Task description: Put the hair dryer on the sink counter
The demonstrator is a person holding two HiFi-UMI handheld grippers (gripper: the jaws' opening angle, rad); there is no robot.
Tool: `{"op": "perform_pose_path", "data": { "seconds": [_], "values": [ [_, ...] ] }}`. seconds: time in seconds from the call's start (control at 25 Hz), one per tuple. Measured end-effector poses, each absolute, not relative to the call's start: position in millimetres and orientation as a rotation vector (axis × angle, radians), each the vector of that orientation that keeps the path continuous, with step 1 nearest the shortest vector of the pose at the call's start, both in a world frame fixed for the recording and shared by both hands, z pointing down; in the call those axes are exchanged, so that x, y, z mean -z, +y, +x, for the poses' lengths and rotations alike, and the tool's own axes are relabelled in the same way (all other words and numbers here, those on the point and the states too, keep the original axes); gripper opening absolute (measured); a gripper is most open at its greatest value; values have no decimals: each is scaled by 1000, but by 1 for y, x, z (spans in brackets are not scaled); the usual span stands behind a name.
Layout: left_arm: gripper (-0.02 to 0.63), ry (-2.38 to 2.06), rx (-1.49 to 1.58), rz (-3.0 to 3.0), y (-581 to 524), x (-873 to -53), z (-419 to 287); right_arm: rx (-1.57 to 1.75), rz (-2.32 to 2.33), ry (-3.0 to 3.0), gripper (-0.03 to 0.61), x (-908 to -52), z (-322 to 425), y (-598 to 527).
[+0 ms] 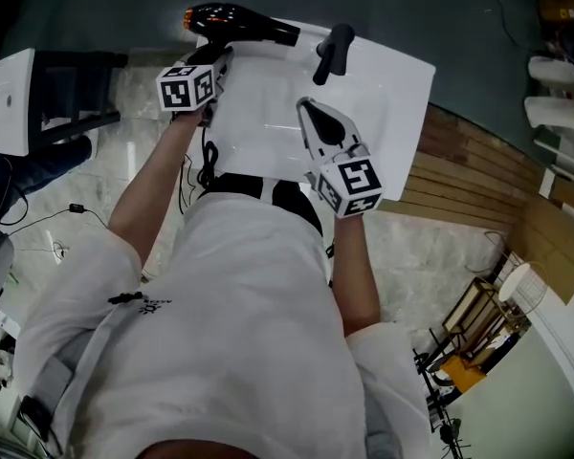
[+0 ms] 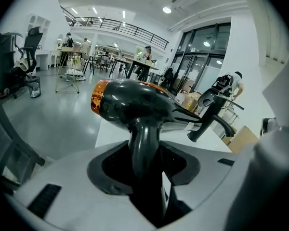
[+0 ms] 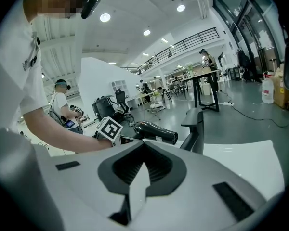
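Head view: my left gripper (image 1: 215,65) has its fingers clamped on the handle of the hair dryer (image 1: 237,22). The glossy black barrel lies just beyond them at the far corner of the white desk (image 1: 392,94); I cannot tell whether it touches the desk. My right gripper (image 1: 308,113) has its fingers drawn together, empty, with a black faucet (image 1: 333,51) just beyond.

Left gripper view: the rounded handle rises between my fingers, its lower end hidden. An orange ring caps the barrel's rear. A pale label on the barrel is too small to read.

Right gripper view: the dryer's barrel shows beyond my fingers, to their left.
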State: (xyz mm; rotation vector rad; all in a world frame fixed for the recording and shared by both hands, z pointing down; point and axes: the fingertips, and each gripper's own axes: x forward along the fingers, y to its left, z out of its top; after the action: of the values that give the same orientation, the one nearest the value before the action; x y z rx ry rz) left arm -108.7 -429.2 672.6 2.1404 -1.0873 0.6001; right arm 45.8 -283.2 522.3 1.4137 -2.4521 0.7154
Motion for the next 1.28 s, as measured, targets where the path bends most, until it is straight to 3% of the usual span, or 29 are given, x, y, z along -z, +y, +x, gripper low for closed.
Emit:
{"op": "perform_pose_path", "data": {
  "seconds": [1.28],
  "values": [
    [181,-1146,-790,2067,-427,-702,-107,-727,1420,-2439,8,-529,58,-284]
  ]
}}
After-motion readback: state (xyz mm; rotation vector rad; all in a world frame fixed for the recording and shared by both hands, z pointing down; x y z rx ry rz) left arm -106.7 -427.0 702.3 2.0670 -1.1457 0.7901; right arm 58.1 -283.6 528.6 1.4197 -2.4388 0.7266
